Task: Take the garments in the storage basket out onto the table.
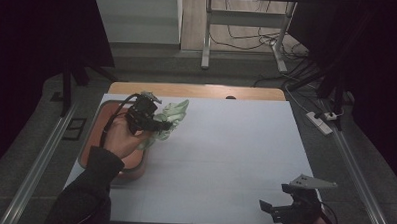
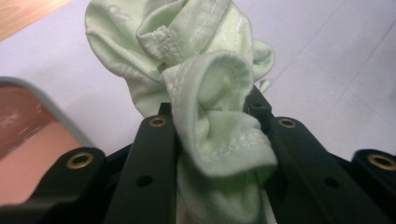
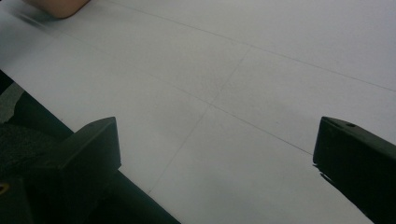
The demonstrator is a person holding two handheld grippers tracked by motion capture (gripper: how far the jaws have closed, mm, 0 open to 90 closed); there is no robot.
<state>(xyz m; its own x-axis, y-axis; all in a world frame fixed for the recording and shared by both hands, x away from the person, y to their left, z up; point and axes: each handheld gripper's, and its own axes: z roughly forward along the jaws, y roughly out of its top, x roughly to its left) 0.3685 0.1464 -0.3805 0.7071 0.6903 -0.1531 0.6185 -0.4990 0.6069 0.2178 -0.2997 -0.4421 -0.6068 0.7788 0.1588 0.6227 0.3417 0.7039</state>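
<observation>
1. The left claw (image 1: pixel 162 124) was pinching a pale green garment (image 1: pixel 170 117), its black jaws pressed against a bunched fold of the cloth; the left claw's own camera showed stitched hems spilling up between the jaws (image 2: pixel 205 88).

2. The garment hung lifted in that claw, just beside the right rim of the reddish tray (image 1: pixel 134 165) at the left side of the worktop (image 1: pixel 235 158), over the tray's edge and the pale surface next to it. Whether its lowest part touched the worktop could not be told.

3. The right claw (image 1: pixel 272 210) rested at the near right corner of the worktop, well apart from the garment. Its jaws stood spread with nothing between them, bare worktop showing in the gap.

4. Judging from this, the step in hand was carrying the garment out of the tray towards the open middle of the worktop; the pick-up looked done and the placing not yet begun.

5. The next move would call for keeping the pinch firm while the cloth cleared the tray rim, then lowering it onto the bare surface.

6. The grip sat on a crumpled wad, so the cloth would likely land in a heap; the spread right claw was free to take a second hem if it was to be laid flat.
</observation>
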